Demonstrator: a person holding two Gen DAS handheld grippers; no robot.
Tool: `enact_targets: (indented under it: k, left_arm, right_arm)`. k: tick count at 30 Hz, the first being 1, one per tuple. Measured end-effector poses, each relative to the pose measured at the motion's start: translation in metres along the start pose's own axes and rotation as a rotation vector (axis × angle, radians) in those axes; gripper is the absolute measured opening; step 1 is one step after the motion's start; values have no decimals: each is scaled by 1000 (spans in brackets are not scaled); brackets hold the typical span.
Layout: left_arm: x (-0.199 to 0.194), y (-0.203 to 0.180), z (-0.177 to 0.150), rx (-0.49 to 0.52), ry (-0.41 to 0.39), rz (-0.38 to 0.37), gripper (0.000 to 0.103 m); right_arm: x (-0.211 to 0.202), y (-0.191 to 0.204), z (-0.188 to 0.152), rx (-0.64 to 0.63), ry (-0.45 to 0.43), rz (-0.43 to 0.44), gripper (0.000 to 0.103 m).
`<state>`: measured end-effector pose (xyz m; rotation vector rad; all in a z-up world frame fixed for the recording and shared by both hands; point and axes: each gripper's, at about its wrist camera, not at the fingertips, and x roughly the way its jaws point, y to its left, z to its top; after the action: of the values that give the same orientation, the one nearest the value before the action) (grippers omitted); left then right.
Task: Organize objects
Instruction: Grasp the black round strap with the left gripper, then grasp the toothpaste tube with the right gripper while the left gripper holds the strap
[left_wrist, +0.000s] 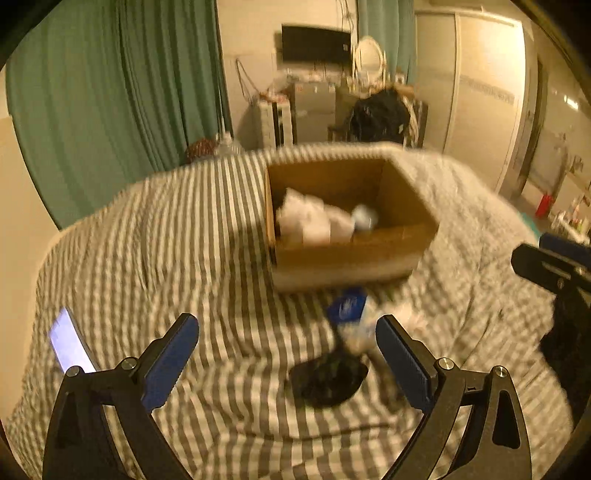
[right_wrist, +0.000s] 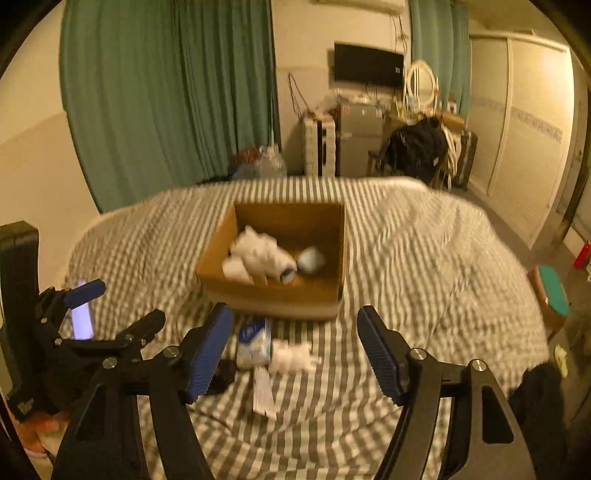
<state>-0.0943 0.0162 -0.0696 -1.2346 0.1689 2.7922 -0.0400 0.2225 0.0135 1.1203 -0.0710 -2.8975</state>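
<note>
An open cardboard box (left_wrist: 347, 258) (right_wrist: 273, 299) stands on the striped bed cover (left_wrist: 177, 240) (right_wrist: 413, 280), with white rolled items (left_wrist: 310, 218) (right_wrist: 258, 254) inside. In front of it lie a blue-and-white packet (left_wrist: 347, 308) (right_wrist: 253, 339), a white crumpled piece (right_wrist: 293, 358), a paper tag (right_wrist: 264, 395) and a black object (left_wrist: 328, 380) (right_wrist: 221, 373). My left gripper (left_wrist: 288, 358) (right_wrist: 118, 308) is open and empty, over the cover just left of the black object. My right gripper (right_wrist: 295, 350) is open and empty above the packet and the white piece; its body shows in the left wrist view's right edge.
A lit phone (left_wrist: 68, 341) (right_wrist: 81, 321) lies near the bed's left edge. Green curtains (left_wrist: 110, 103) hang behind the bed. Beyond its far end are a dresser with a mirror (right_wrist: 421, 83), a wall screen and a chair with dark clothes (right_wrist: 417, 147).
</note>
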Motion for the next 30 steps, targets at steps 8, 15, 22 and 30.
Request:
enact_targets:
  k: [8, 15, 22, 30]
  left_arm:
    - [60, -12, -51, 24, 204, -4, 99]
    - [76, 2, -51, -46, 228, 10, 81]
    - [101, 5, -51, -65, 304, -55, 34]
    - [101, 11, -55, -89, 303, -97, 19]
  right_arm:
    - [78, -7, -61, 80, 158, 19, 70]
    - [122, 0, -77, 70, 259, 58, 69]
    - [148, 9, -83, 43, 336, 104, 48]
    - [179, 24, -93, -3, 433, 137, 24]
